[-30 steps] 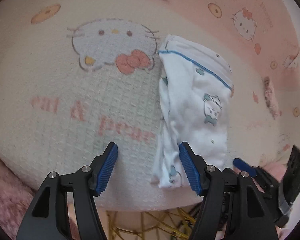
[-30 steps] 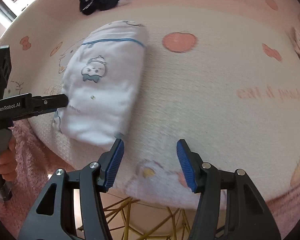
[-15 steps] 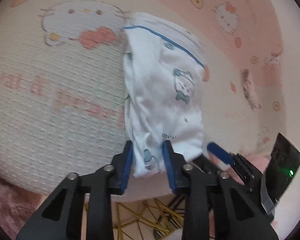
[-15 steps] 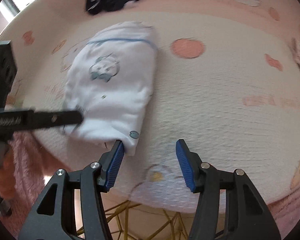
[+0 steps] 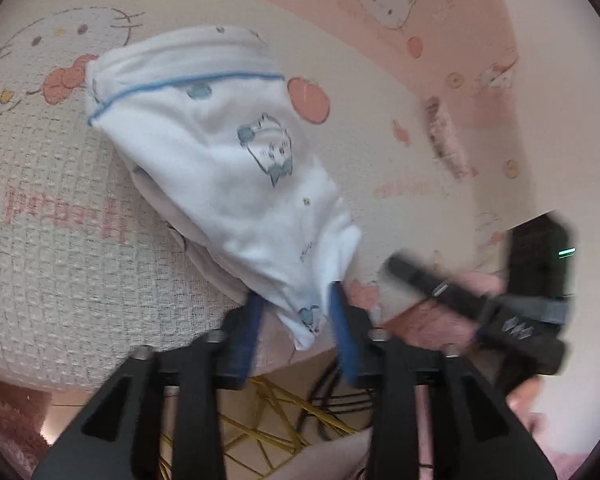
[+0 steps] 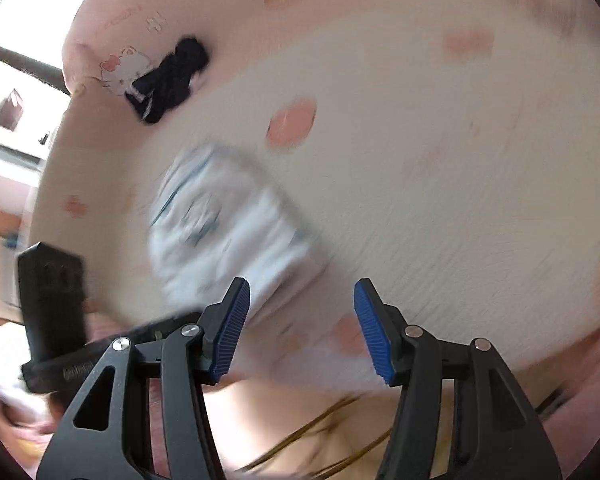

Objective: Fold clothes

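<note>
We have the white garment [image 5: 220,160] already folded into a narrow bundle on the cartoon-print blanket [image 5: 52,248], its near end hanging between the pads of our left gripper [image 5: 296,320], whose jaws have just been opening and stand clear of the cloth. Our right gripper [image 6: 302,320] is half open and holds nothing. 1 dark garment [image 6: 168,80] further back looks still unfolded.

A cream-and-pink cat-print blanket [image 5: 80,280] carries white folded clothing [image 5: 220,152] and a dark garment [image 6: 168,80].
</note>
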